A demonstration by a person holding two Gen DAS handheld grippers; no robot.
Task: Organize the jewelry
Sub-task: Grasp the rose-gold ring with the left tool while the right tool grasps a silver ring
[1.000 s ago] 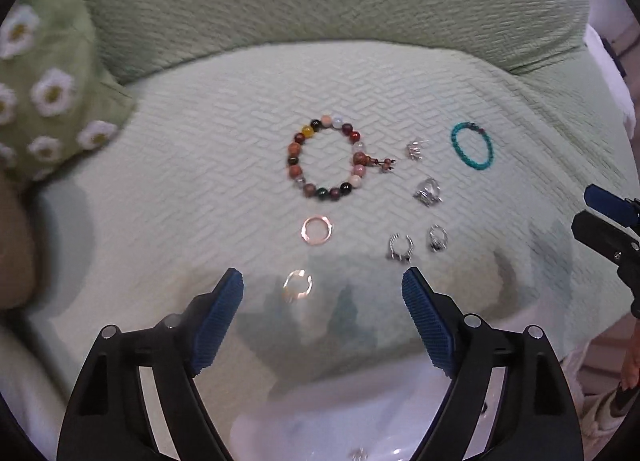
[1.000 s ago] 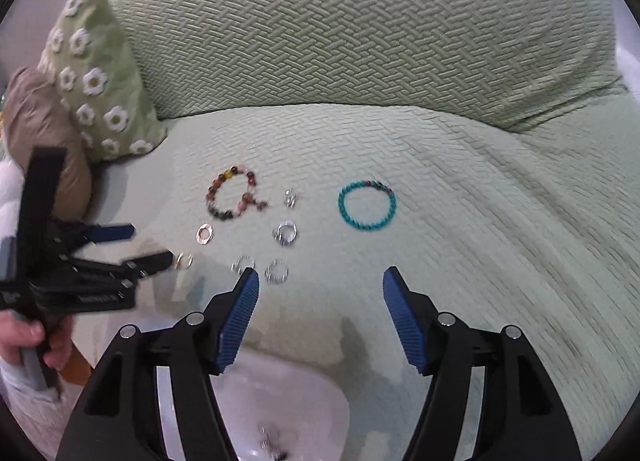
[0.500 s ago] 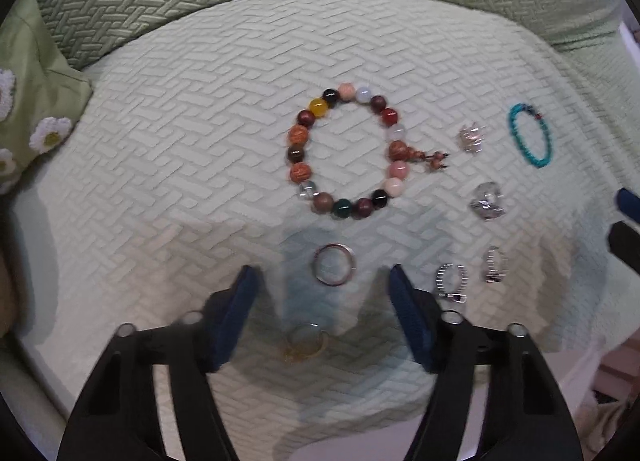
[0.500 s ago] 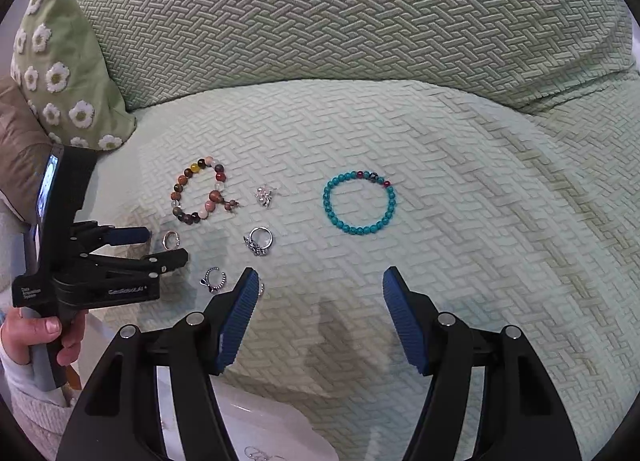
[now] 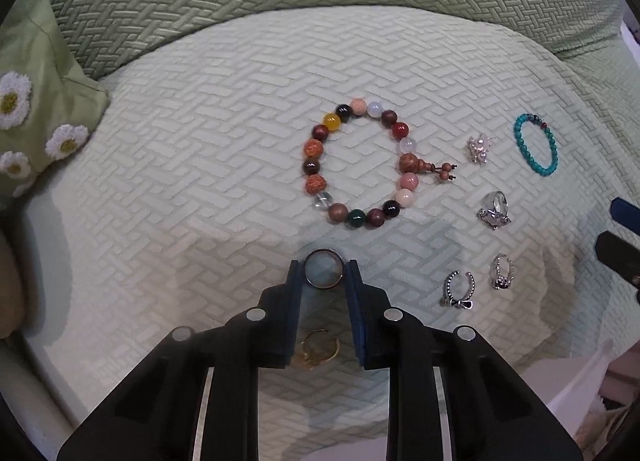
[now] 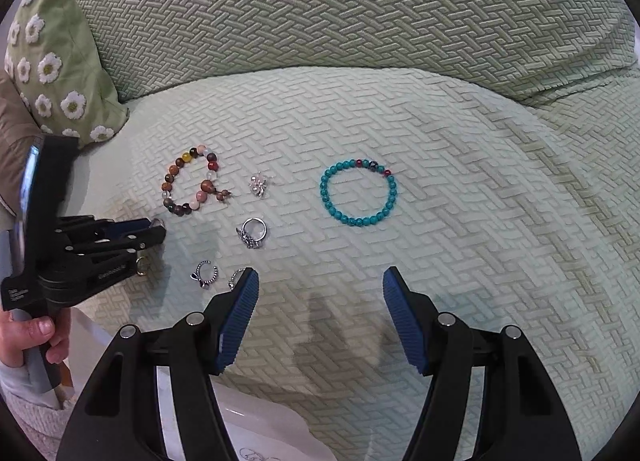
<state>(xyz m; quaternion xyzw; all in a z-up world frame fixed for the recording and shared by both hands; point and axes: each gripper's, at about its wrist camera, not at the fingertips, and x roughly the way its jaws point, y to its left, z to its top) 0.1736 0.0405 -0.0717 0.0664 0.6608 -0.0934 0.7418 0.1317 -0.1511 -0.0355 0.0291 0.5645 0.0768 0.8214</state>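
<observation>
My left gripper (image 5: 324,275) is shut on a plain band ring (image 5: 324,257) lying on the green sofa cover; it also shows in the right wrist view (image 6: 158,227). A gold ring (image 5: 316,349) lies between its fingers, nearer the camera. A multicoloured bead bracelet (image 5: 360,165) lies just beyond. Several silver rings (image 5: 494,211) and a flower charm (image 5: 478,149) lie to the right, then a turquoise bracelet (image 6: 358,193). My right gripper (image 6: 320,285) is open and empty, hovering short of the turquoise bracelet.
A daisy-patterned green cushion (image 6: 56,61) leans at the back left. The sofa backrest (image 6: 340,9) rises behind the jewelry. A white tray (image 6: 264,437) with small jewelry sits below the right gripper at the sofa's front edge.
My left gripper moved forward and down and closed on the band ring. My right gripper moved closer to the sofa seat and stayed open.
</observation>
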